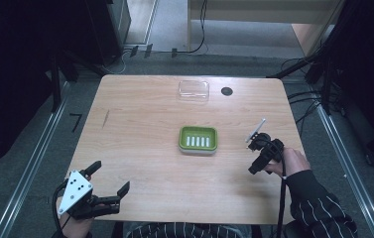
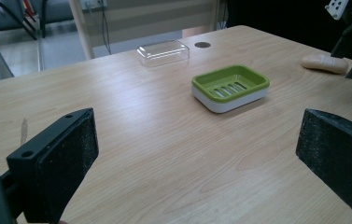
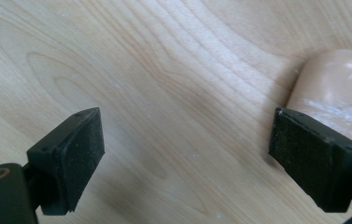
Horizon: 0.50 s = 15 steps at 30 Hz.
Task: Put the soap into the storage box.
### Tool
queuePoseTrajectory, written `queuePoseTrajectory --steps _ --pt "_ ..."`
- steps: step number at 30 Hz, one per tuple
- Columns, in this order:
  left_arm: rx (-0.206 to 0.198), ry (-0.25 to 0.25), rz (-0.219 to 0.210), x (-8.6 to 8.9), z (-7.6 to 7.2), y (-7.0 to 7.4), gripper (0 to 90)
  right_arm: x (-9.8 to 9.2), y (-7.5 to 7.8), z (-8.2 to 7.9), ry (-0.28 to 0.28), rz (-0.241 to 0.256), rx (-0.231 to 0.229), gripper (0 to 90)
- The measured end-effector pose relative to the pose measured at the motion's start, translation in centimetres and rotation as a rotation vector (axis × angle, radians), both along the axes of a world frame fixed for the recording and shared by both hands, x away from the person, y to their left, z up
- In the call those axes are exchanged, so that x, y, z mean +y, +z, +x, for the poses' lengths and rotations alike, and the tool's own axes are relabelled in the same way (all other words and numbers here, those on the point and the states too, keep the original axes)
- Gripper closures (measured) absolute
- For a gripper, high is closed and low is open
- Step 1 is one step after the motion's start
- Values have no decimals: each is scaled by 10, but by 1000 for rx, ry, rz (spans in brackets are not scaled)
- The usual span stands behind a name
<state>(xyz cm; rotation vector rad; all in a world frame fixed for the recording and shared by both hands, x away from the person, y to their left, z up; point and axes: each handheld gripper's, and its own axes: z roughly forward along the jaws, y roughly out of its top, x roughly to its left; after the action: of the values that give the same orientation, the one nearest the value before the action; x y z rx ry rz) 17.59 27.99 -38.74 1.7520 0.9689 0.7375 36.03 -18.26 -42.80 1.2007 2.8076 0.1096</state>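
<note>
Right gripper point(image 3: 185, 154) reaching for a soap bar point(image 3: 337, 88) near the table's right edge.
Jaws spread wide, empty, angled down to straddle it; left gripper point(image 1: 109, 178) likewise wide open, idle.

Even overhead light brightens the table point(image 1: 140, 148); surroundings stay dark. Beyond the right gripper's fingers point(image 3: 73, 154), the soap point(image 3: 337, 88) shows glare.

Soap bar point(image 3: 337, 88) cut by frame edge, partly behind tool jaw

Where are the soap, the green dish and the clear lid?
soap point(image 2: 325, 63), left gripper view, middle of the bar
green dish point(image 1: 198, 138), high view, slotted floor
clear lid point(image 1: 193, 90), high view, flat top
</note>
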Motion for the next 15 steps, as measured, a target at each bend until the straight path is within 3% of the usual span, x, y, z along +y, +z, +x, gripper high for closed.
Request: queuePoseTrajectory --steps 15 --pt "0 0 0 0 0 0 0 -27 7 25 -63 19 -45 102"
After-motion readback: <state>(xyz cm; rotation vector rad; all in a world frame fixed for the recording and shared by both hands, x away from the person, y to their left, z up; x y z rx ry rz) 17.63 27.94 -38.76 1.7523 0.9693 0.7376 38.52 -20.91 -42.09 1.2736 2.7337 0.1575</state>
